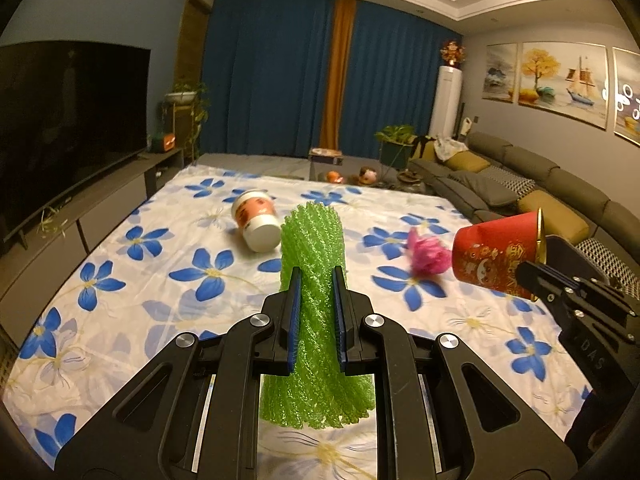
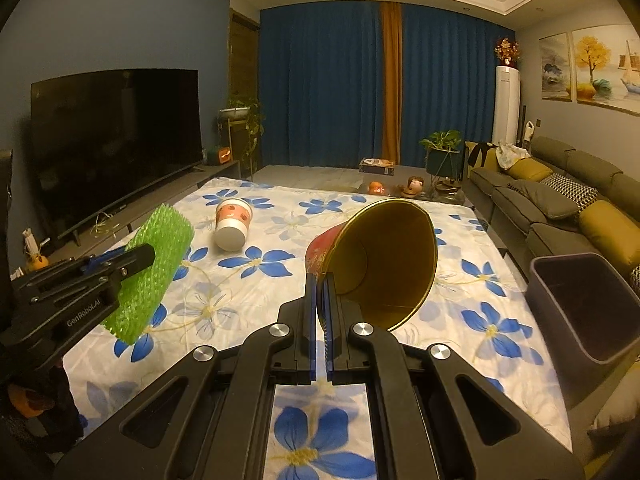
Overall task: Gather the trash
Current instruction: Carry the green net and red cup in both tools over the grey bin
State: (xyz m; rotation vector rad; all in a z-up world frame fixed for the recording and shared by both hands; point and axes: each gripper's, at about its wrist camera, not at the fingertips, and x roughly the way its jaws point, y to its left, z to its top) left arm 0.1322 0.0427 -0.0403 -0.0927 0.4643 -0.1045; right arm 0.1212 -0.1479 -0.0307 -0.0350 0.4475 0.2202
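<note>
From the left wrist view, the left hand-held gripper (image 1: 316, 276) is clamped on a green foam mesh sleeve (image 1: 314, 240), which stands upright between the blue pads and sticks out above and below them, lifted clear of the desk. The desk wears a white cloth with blue flowers (image 1: 160, 264). Beyond the sleeve, a white and orange paper cup (image 1: 256, 220) lies on its side on the cloth. To the right, a crumpled pink wrapper (image 1: 428, 256) lies on the cloth, just beside a red paper bucket with a gold rim (image 1: 496, 256), which the right hand-held gripper (image 1: 528, 276) pinches by its wall.

From the right wrist view, the right hand-held gripper (image 2: 320, 284) is closed tight on the wall of the red bucket (image 2: 380, 260), whose gold inside faces the camera, tilted and off the cloth. At the left, the left hand-held gripper (image 2: 148, 256) holds the green sleeve (image 2: 156, 264) aslant above the cloth. The paper cup (image 2: 232, 224) lies between them, farther back. A dark purple plastic bin (image 2: 584, 304) stands at the desk's right edge.
</note>
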